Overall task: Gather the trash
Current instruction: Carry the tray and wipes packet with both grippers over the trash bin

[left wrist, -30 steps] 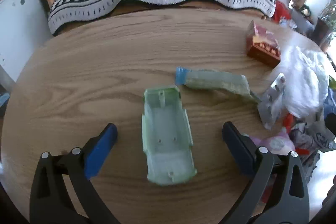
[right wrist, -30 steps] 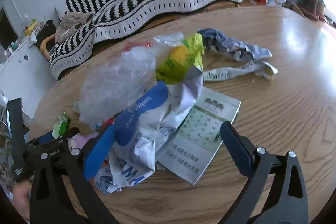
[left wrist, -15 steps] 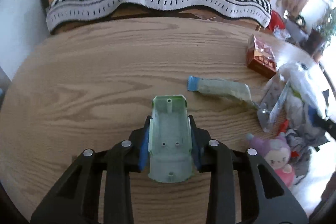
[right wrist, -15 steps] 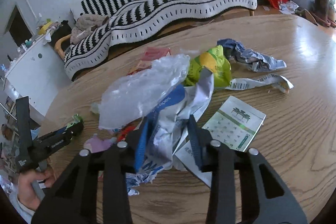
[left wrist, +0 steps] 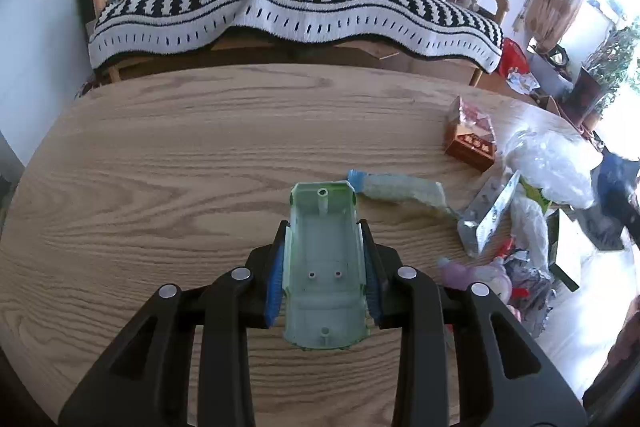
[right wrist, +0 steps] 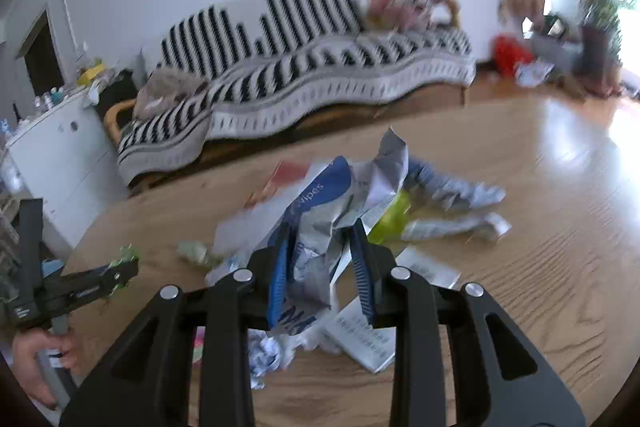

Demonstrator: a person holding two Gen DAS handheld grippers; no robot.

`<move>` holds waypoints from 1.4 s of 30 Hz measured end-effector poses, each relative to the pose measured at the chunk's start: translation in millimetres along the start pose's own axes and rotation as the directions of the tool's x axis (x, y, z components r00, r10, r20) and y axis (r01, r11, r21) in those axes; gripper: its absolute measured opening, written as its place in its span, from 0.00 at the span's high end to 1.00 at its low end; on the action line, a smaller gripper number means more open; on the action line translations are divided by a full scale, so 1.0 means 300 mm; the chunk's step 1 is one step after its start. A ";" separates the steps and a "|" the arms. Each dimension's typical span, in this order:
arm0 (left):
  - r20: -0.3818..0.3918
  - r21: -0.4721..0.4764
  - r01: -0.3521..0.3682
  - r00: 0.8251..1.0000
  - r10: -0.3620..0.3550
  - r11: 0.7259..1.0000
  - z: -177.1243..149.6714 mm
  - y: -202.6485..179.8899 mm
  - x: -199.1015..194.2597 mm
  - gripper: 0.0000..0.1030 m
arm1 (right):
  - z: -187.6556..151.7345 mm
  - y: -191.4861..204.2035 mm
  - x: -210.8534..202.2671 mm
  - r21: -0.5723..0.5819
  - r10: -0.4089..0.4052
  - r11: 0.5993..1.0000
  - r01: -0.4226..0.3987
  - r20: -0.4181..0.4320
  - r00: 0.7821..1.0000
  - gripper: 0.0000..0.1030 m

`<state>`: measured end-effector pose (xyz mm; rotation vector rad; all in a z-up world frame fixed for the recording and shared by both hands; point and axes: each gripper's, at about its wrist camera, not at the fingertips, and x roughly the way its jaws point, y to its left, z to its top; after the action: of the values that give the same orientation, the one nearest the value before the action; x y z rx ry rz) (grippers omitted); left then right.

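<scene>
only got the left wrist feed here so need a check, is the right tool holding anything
Observer: Yes, the right tool is shut on a crumpled wipes pack.
Operator: is the pack off the table
Observer: Most of it is raised; its lower end hangs by a leaflet on the table, and contact there cannot be told.
Operator: anything past the pile on that side
Observer: A crumpled blue-grey wrapper and a long white strip lie beyond it.
Operator: does my tool show there
Observer: Yes, the left tool is at the far left, shut on the green shell.
</scene>
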<state>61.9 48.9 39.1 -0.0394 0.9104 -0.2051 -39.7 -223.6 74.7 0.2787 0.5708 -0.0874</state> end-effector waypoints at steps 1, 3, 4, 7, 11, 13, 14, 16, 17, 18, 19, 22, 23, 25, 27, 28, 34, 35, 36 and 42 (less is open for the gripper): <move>0.001 0.003 0.004 1.000 -0.004 1.000 -0.001 -0.004 -0.002 0.69 | 0.002 -0.006 -0.010 -0.001 -0.016 1.000 0.016 0.018 1.000 0.71; -0.002 0.003 0.010 1.000 -0.010 1.000 -0.003 -0.006 -0.002 0.69 | 0.006 -0.021 -0.023 0.013 -0.035 0.999 0.034 0.039 0.999 0.71; -0.005 0.003 0.015 1.000 -0.015 1.000 -0.005 -0.007 0.000 0.69 | 0.006 -0.027 -0.024 0.018 -0.041 0.999 0.040 0.040 0.998 0.71; -0.006 0.001 0.020 1.000 -0.020 1.000 -0.005 -0.009 -0.002 0.69 | 0.006 -0.050 -0.017 0.044 -0.033 0.999 0.031 0.027 0.999 0.71; 0.002 -0.006 0.019 1.000 -0.019 1.000 0.000 -0.002 -0.012 0.69 | 0.021 -0.078 -0.057 0.080 -0.021 0.997 0.016 0.065 0.998 0.71; 0.015 -0.012 0.022 1.000 -0.022 1.000 0.005 -0.002 -0.030 0.69 | 0.028 -0.089 -0.088 0.091 -0.019 0.996 0.010 0.097 0.995 0.71; 0.023 -0.017 0.026 0.999 -0.025 1.000 0.009 -0.002 -0.040 0.69 | 0.030 -0.096 -0.106 0.094 -0.018 0.996 0.007 0.116 0.993 0.71; 0.042 -0.031 0.049 0.998 -0.048 0.998 0.015 -0.003 -0.064 0.69 | 0.020 -0.094 -0.123 0.091 -0.023 0.996 0.012 0.130 0.991 0.71; 0.048 -0.030 0.055 0.997 -0.053 0.998 0.016 -0.005 -0.073 0.69 | 0.013 -0.084 -0.116 0.083 -0.016 0.997 0.006 0.121 0.993 0.71; 0.054 -0.026 0.059 0.997 -0.058 0.998 0.017 -0.009 -0.083 0.69 | 0.007 -0.072 -0.102 0.074 -0.007 0.997 0.000 0.104 0.995 0.71; 0.058 -0.020 0.065 0.996 -0.064 0.998 0.017 -0.013 -0.091 0.69 | 0.002 -0.064 -0.092 0.067 -0.001 0.998 -0.005 0.091 0.996 0.71; 0.059 -0.018 0.088 0.994 -0.086 0.996 0.019 -0.013 -0.095 0.69 | -0.015 -0.014 -0.058 0.043 0.028 0.999 -0.030 0.048 0.998 0.71; 0.055 -0.022 0.097 0.994 -0.095 0.995 0.020 -0.008 -0.091 0.69 | -0.013 0.008 -0.054 0.029 0.028 0.999 -0.029 0.048 0.998 0.71; 0.050 -0.027 0.110 0.993 -0.109 0.994 0.017 0.000 -0.092 0.69 | -0.011 0.047 -0.053 -0.008 0.022 1.000 -0.021 0.058 0.998 0.71; 0.052 -0.023 0.111 0.993 -0.109 0.994 0.016 0.005 -0.098 0.69 | -0.012 0.063 -0.050 -0.022 0.022 1.000 -0.021 0.058 0.998 0.71; 0.054 -0.022 0.108 0.993 -0.107 0.994 0.014 0.010 -0.102 0.69 | -0.013 0.066 -0.046 -0.017 0.026 1.000 -0.026 0.052 0.998 0.71; 0.069 -0.027 0.098 0.993 -0.096 0.995 0.017 0.019 -0.134 0.69 | 0.001 0.064 -0.052 0.023 0.043 0.999 -0.045 0.061 0.997 0.71; 0.077 -0.022 0.099 0.992 -0.097 0.995 0.015 0.010 -0.149 0.69 | 0.008 0.064 -0.067 0.026 0.043 0.999 -0.045 0.080 0.996 0.71; 0.083 -0.020 0.104 0.991 -0.102 0.994 0.013 -0.002 -0.163 0.69 | 0.016 0.059 -0.080 0.028 0.042 0.999 -0.045 0.094 0.995 0.71; 0.088 0.042 0.164 0.982 -0.168 0.985 -0.045 -0.169 -0.274 0.69 | 0.008 0.027 -0.201 0.074 0.044 0.996 -0.055 0.138 0.990 0.71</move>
<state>-5.8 15.8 101.0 -0.0916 0.8128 -0.3717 -87.7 -216.3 111.4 0.3596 0.4255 -0.0802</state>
